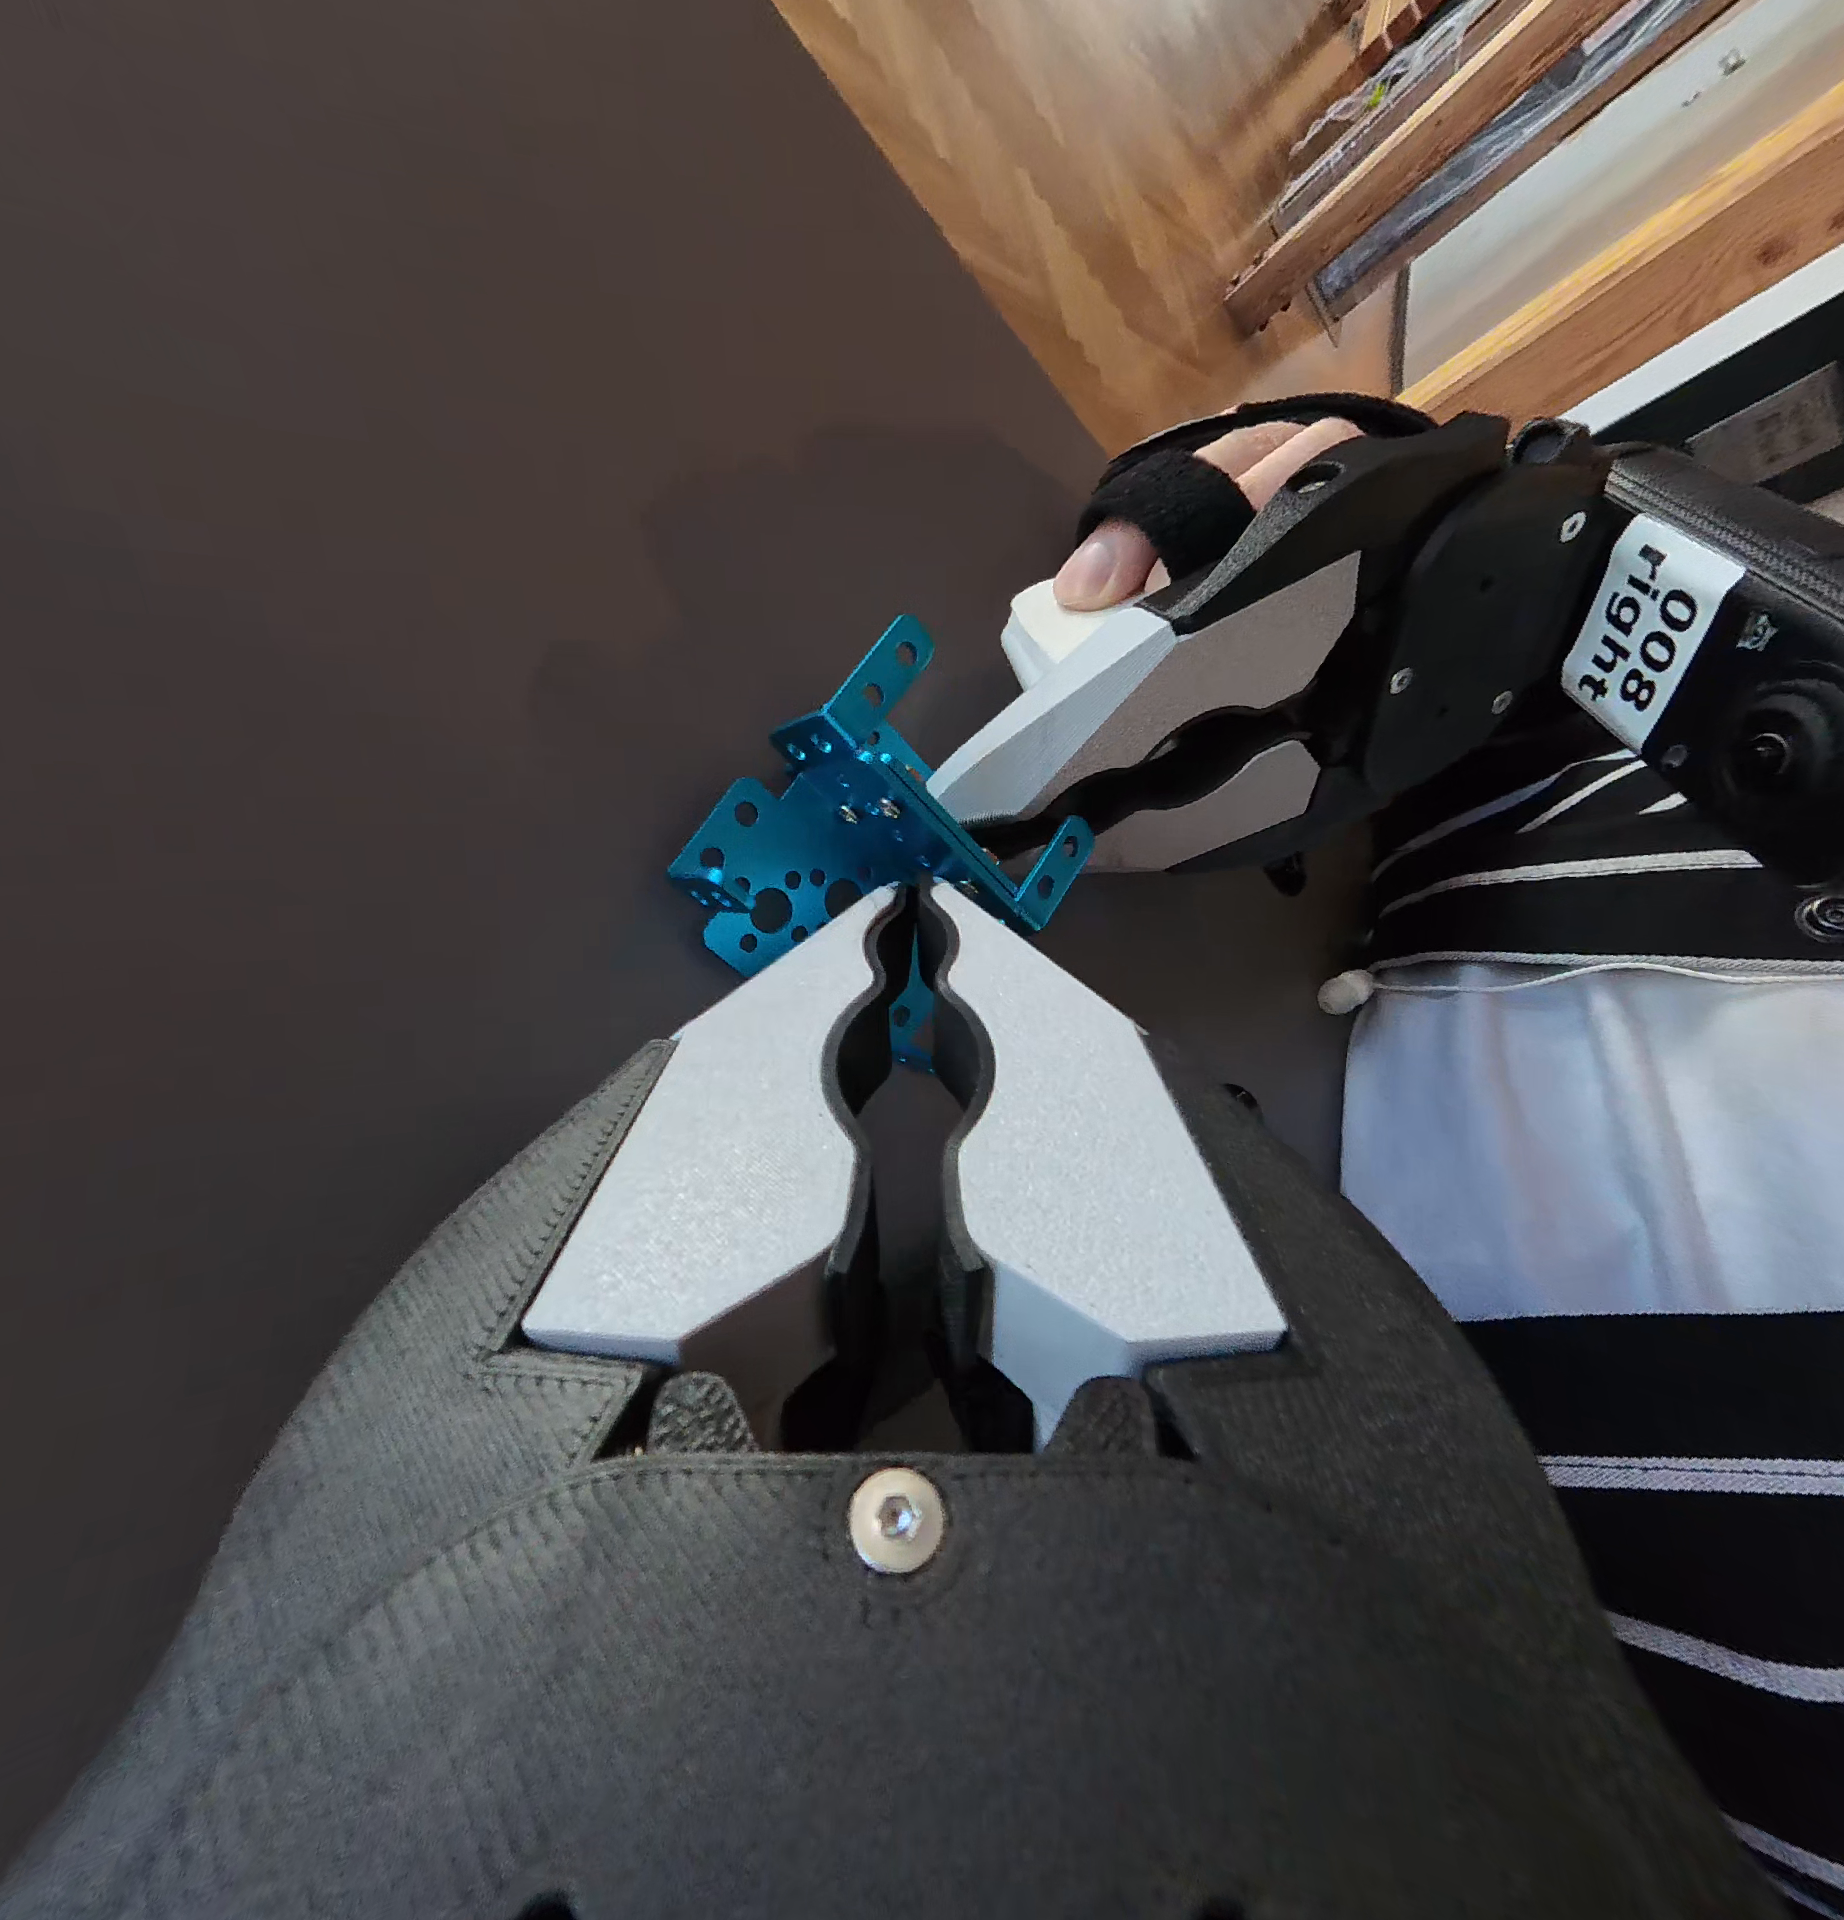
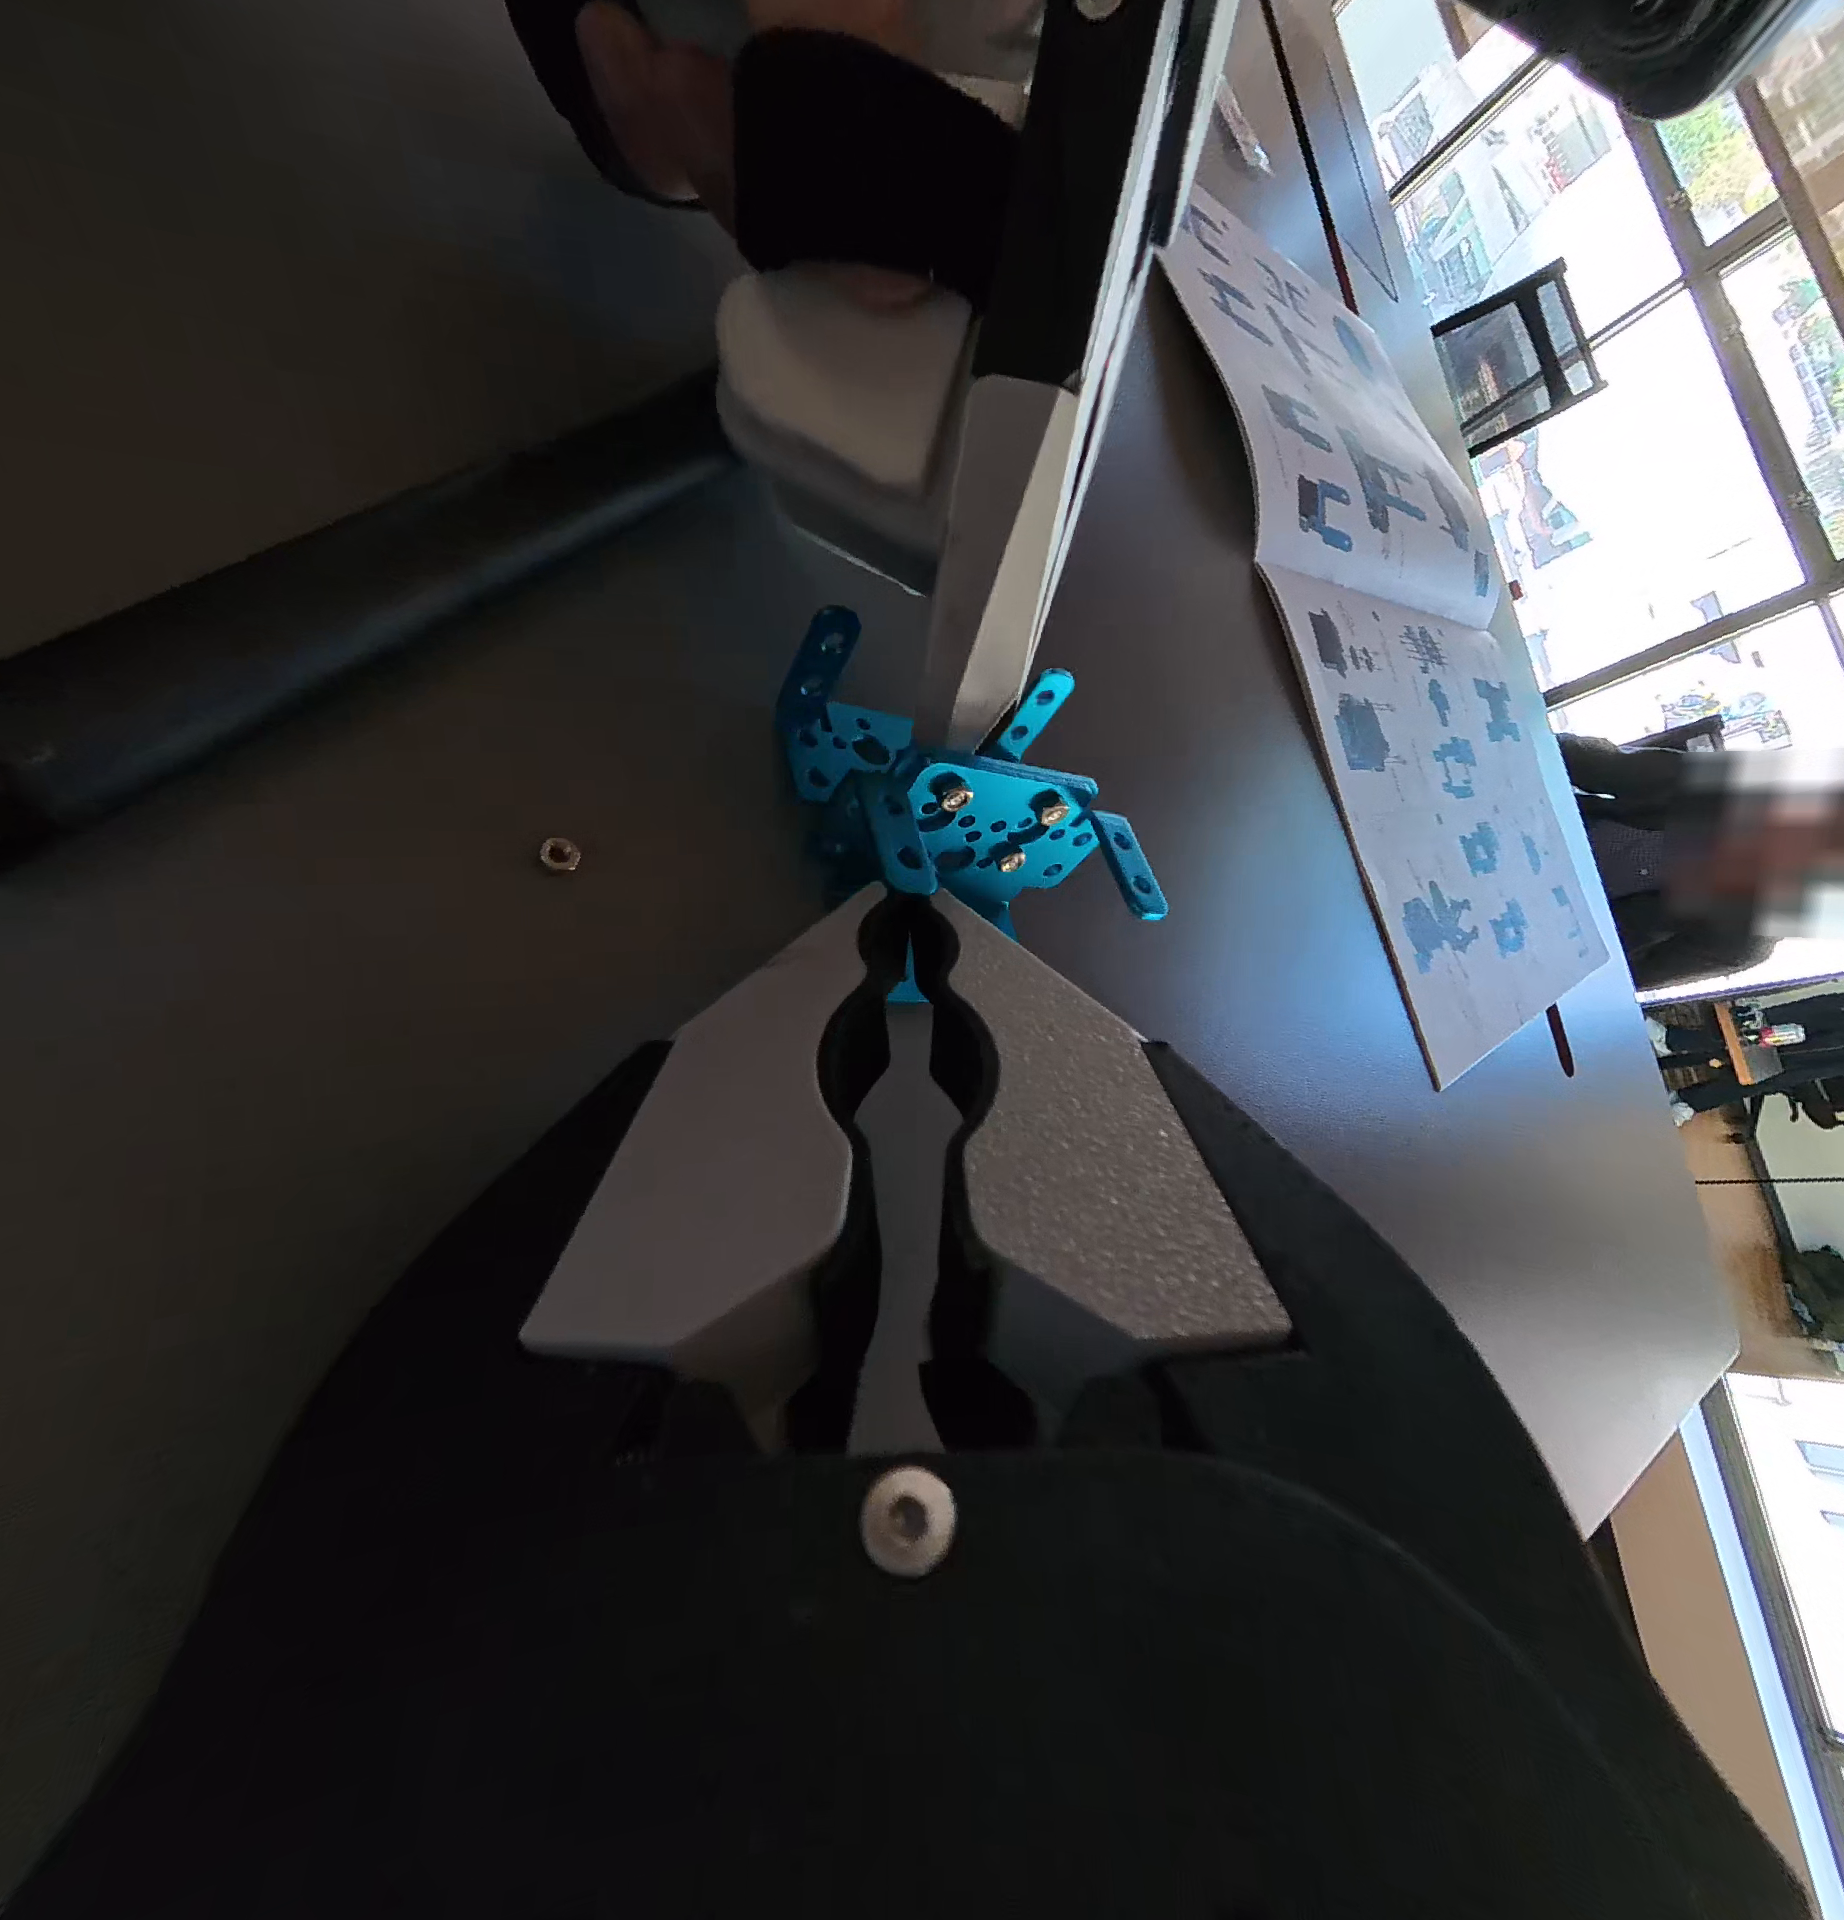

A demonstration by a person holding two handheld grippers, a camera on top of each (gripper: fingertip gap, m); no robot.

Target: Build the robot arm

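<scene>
A blue metal bracket assembly [image 1: 824, 821] with many holes and small silver screws is held in the air between both grippers. My left gripper [image 1: 913, 894] is shut on a thin blue plate of it that runs down between the fingers. My right gripper [image 2: 902, 914] is shut on another blue plate of the same assembly [image 2: 985, 821]. In the left wrist view the right gripper [image 1: 975, 805] comes in from the right, held by a gloved hand [image 1: 1157, 509]. In the right wrist view the left gripper [image 2: 975, 717] comes down from above onto the assembly.
A dark grey table [image 1: 326, 520] lies under the assembly. A small silver nut [image 2: 558, 854] lies loose on it. An open instruction booklet [image 2: 1417, 665] lies on the table to the right. A person's striped clothing [image 1: 1624, 1195] is close at right. Wooden floor [image 1: 1053, 156] lies beyond the table. Both grippers' tips are roughly 6 cm from the small silver nut [image 2: 558, 854].
</scene>
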